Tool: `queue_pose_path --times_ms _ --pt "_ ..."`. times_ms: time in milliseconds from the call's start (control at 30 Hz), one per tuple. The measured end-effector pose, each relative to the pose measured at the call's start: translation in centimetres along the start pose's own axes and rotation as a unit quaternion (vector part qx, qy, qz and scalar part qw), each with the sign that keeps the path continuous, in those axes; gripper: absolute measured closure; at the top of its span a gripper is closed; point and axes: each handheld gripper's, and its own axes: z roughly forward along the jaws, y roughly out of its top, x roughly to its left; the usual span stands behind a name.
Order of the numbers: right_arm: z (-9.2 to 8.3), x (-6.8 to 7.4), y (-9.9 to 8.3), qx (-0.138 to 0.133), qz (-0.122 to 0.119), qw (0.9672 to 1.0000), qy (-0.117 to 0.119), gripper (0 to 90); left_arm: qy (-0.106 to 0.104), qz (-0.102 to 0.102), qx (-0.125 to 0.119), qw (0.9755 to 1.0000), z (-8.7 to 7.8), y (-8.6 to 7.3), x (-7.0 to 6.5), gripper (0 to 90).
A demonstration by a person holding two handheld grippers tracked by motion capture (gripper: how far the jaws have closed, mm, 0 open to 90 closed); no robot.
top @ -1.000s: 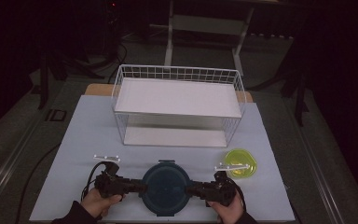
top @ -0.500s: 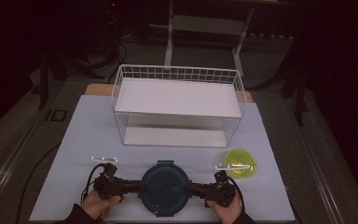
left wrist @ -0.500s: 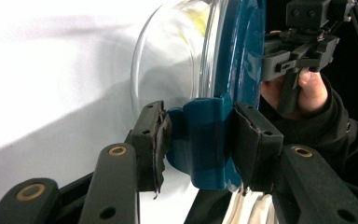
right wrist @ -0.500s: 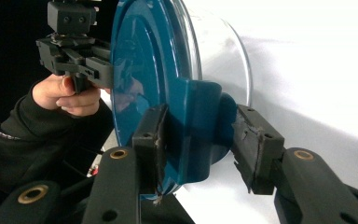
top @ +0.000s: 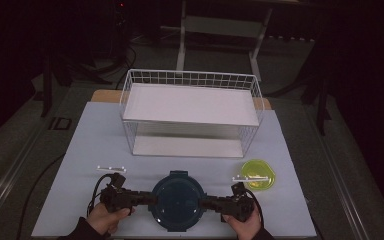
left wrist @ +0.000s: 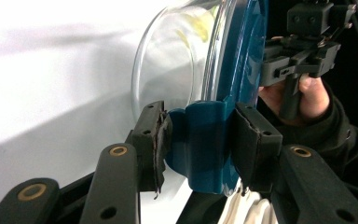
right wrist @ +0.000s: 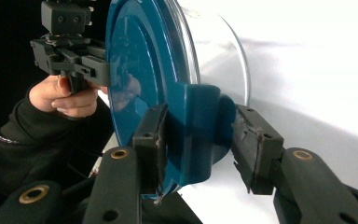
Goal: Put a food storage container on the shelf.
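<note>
Container sits before wire basket, beside yellowish, perhaps bowl-like thing.

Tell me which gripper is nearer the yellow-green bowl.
Right. The right gripper grips the lidded container at its right latch, just below and left of the yellow-green bowl. The left gripper holds the opposite latch, the whole container between it and the bowl.

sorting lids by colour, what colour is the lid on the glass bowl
Dark teal blue lid, seen best in the right gripper view.
</note>
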Motion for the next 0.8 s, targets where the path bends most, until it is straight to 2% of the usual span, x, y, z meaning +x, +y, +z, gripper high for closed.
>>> queue_pose_path --times_ms 233,400,467,567,733,767,800 --pt "-1.2 0.5 0.8 -0.015 -0.006 0.9998 0.006 56.7 -0.008 0.012 -0.011 0.9998 -0.1 1.4 -1.2 57.1" --pt "-1.8 0.9 1.4 -0.025 -0.006 0.9996 0.008 56.7 -0.006 0.018 -0.019 0.9996 -0.5 2.4 -2.1 57.1" --pt "-2.3 1.3 2.1 -0.033 -0.012 0.9993 0.01 56.7 -0.008 0.03 -0.025 0.9992 -0.8 3.2 -2.8 57.2" --pt "-2.8 1.9 2.8 -0.045 -0.017 0.9988 0.011 56.7 -0.008 0.031 -0.028 0.9991 -1.0 3.7 -3.2 57.3" --pt "-3.5 2.4 4.3 -0.057 -0.016 0.9981 0.018 56.8 -0.008 0.046 -0.043 0.998 -1.9 5.9 -4.4 57.4" --pt "-3.6 2.6 4.6 -0.059 -0.017 0.9979 0.017 56.7 -0.008 0.046 -0.043 0.998 -1.9 5.9 -4.4 57.4" --pt "-3.7 2.8 4.9 -0.064 -0.018 0.9976 0.019 56.8 -0.008 0.052 -0.048 0.9974 -2.2 6.7 -4.8 57.4"
